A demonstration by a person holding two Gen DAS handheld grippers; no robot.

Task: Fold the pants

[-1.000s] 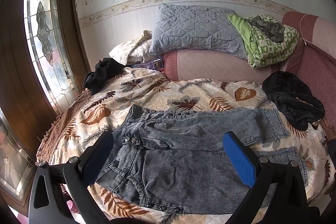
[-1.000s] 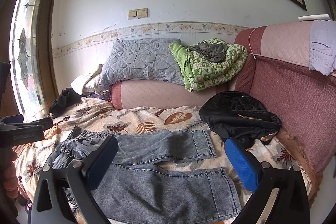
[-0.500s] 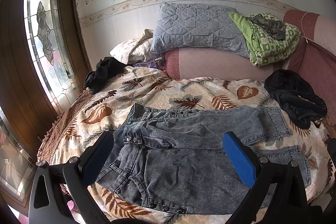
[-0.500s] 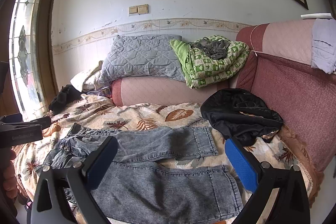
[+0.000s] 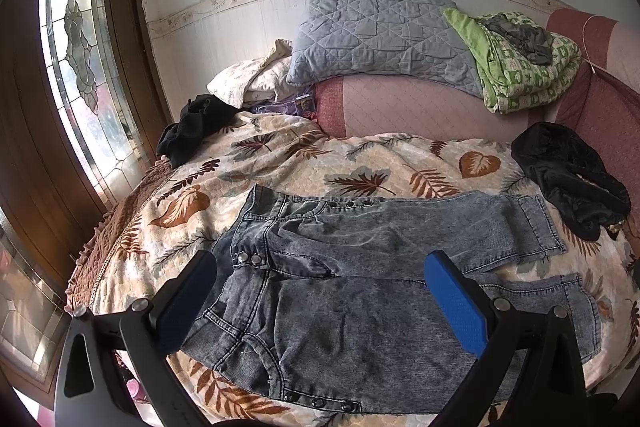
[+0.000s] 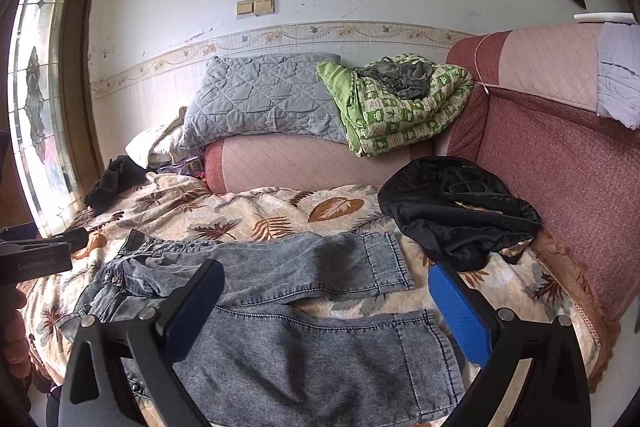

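Pants (image 5: 360,287) flat on bed (image 5: 304,163), legs apart, unfolded. Left gripper (image 5: 320,291) and right gripper (image 6: 326,301) nearer than second ago, jaws wide, empty. Contact seemingly none. Fold not begun; approach underway.

The acid-washed grey-blue denim pants (image 5: 372,291) lie on a cream bedspread printed with brown and rust leaves (image 5: 320,163), with crumpled black garments at its right edge (image 5: 568,179) and far left corner (image 5: 192,127). Behind sit a quilted grey pillow (image 5: 380,35), a green-and-white checked blanket (image 5: 520,71) and dusty-pink and maroon quilted cushions (image 6: 560,155). Both grippers carry bright blue pads (image 5: 456,303) on black frames.
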